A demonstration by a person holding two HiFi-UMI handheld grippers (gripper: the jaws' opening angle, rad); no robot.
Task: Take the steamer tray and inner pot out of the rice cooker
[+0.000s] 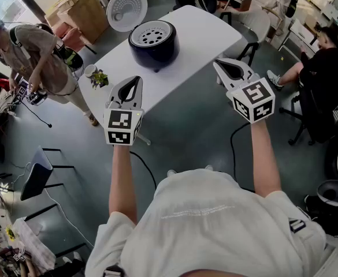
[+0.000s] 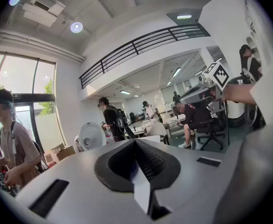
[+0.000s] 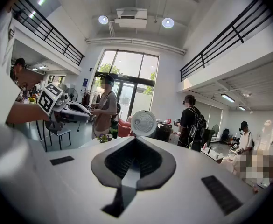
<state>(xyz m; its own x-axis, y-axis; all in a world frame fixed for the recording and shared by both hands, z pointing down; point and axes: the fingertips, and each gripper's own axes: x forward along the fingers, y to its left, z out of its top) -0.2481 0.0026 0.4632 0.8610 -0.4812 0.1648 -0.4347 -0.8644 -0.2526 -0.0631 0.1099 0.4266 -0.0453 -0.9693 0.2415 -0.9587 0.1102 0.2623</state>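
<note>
A dark blue rice cooker (image 1: 152, 46) stands on the white table (image 1: 197, 30) with its round white lid (image 1: 127, 8) swung up behind it. The perforated steamer tray (image 1: 151, 35) sits in its top, and the inner pot is hidden beneath. My left gripper (image 1: 137, 79) hovers shut and empty at the table's near edge, short of the cooker. Off the near right corner, my right gripper (image 1: 217, 64) is also shut and empty. In the left gripper view the jaws (image 2: 135, 140) meet below the lid (image 2: 90, 136). The right gripper view shows closed jaws (image 3: 135, 138) under the lid (image 3: 143, 123).
A small potted plant (image 1: 99, 78) and a cup (image 1: 90, 70) sit at the table's left corner. A person (image 1: 39, 56) stands at left, another (image 1: 325, 68) sits at right. A chair (image 1: 256, 23) stands by the table's right side. A cable (image 1: 148, 169) runs over the floor.
</note>
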